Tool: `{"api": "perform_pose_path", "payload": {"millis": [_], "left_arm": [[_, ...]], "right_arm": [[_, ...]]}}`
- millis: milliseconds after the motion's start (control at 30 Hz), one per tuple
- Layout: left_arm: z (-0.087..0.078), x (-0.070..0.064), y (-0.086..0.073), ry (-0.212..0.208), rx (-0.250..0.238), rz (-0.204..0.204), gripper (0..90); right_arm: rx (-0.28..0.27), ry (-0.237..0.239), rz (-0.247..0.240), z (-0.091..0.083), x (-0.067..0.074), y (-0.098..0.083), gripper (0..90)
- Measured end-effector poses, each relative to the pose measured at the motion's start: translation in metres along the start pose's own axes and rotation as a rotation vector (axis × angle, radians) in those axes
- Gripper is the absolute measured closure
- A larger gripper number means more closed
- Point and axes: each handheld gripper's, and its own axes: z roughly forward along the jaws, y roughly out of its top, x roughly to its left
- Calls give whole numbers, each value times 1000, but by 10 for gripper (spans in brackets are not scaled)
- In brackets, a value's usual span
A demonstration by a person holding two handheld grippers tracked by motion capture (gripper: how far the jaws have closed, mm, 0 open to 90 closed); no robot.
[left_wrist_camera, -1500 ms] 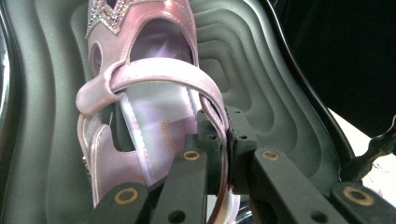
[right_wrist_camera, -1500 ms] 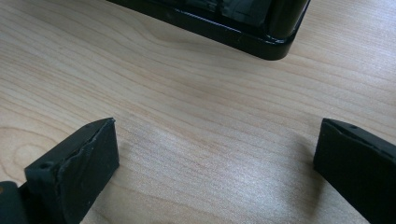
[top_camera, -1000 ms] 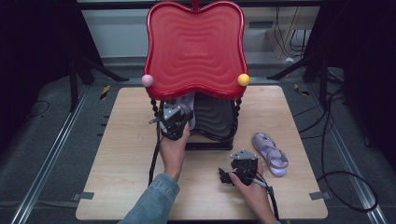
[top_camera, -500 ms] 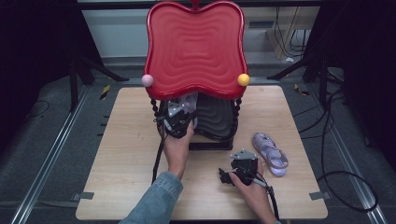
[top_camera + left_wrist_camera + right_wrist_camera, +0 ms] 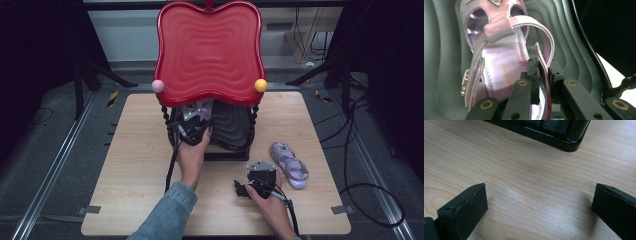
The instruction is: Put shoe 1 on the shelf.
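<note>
My left gripper (image 5: 192, 127) reaches under the red wavy top (image 5: 210, 55) of a small rack, over its black ribbed lower shelf (image 5: 574, 50). It is shut on the heel strap of a lilac sandal (image 5: 499, 57), which lies sole-up-open on that shelf with its toe pointing away. The jaws have just been opening a touch, and the strap still sits pinched between the pads. A second lilac sandal (image 5: 290, 165) lies on the wooden table (image 5: 135, 150) right of the rack. My right gripper (image 5: 245, 187) rests on the table in front of the rack, open (image 5: 539, 202), with only bare wood between its fingers.
The rack's black base (image 5: 564, 142) lies just ahead of the right gripper. Twisted black posts (image 5: 254, 120) carry the red top, with a pink ball (image 5: 157, 86) and a yellow ball (image 5: 260, 85) at its corners. Cables and stand legs lie on the floor around the table.
The left hand has edged slightly farther in under the red top with the sandal. The right gripper has stayed where it was.
</note>
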Motion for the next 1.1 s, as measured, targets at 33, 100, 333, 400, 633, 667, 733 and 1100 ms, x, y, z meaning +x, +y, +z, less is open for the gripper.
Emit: {"api": "perform_pose_path", "payload": {"millis": [33, 100, 333, 400, 633, 667, 733, 1100], "left_arm": [[0, 0, 0, -1, 2, 0, 812], [0, 0, 1, -3, 4, -3, 796], [1, -2, 1, -23, 4, -18, 703], [0, -2, 2, -26, -5, -25, 632], [-14, -9, 5, -53, -35, -13, 515], [-16, -11, 6, -59, -41, -9, 506], [-19, -12, 7, -66, -45, -8, 487], [-56, -22, 13, -107, -42, 83, 379]], "right_arm": [[0, 0, 0, 0, 0, 0, 5], [-1, 0, -1, 0, 0, 0, 5], [-1, -1, -1, 0, 0, 0, 4], [-1, -1, -2, 0, 0, 0, 4], [-1, -1, -2, 0, 0, 0, 4], [-2, -2, -3, 0, 0, 0, 4], [-2, -1, -2, 0, 0, 0, 4], [4, 2, 6, -1, 0, 0, 8]]}}
